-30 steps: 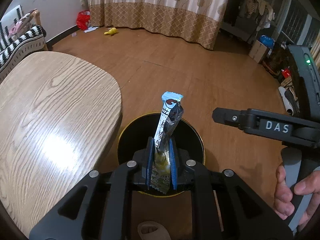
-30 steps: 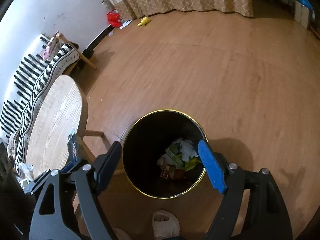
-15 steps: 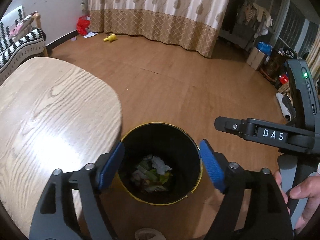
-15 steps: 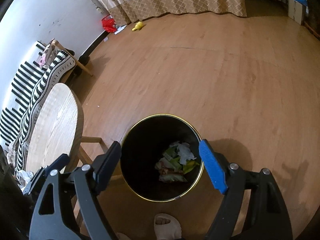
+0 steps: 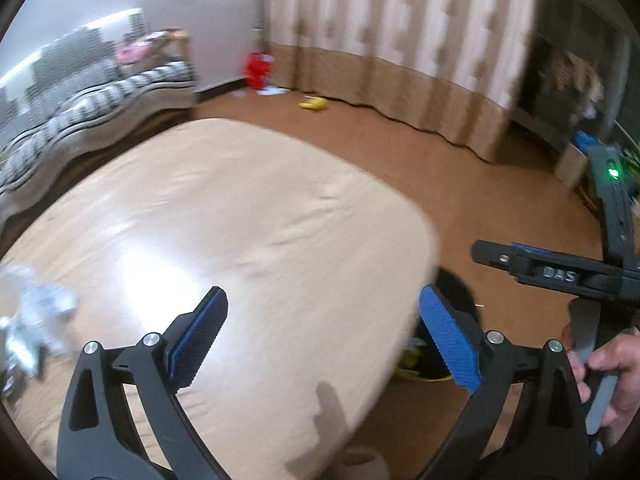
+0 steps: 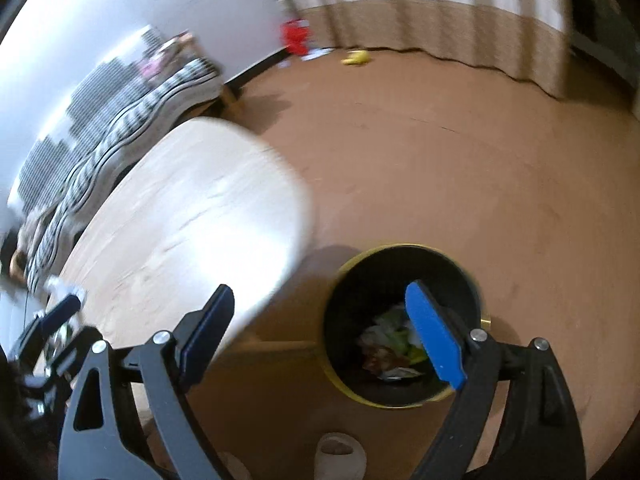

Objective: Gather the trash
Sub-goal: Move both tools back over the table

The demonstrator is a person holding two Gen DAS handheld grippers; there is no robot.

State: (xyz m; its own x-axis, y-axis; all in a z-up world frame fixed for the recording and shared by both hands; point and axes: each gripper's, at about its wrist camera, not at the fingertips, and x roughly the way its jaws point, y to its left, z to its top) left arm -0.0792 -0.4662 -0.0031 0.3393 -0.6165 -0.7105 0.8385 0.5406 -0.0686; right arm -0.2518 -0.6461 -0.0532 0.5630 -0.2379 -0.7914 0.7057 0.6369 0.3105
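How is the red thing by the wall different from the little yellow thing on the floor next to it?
The red thing is bigger and stands taller, close to the wall; the yellow thing is smaller and lies low and flat, out by the curtain hem. The red one is boxy, the yellow one longer than tall. Both sit on the wooden floor, far from the trash bin, and both are too blurred to name.

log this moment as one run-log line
left gripper: open, empty, over table | right gripper: open, empty, by bin | bin: holds trash | crumpled trash: on table, blurred
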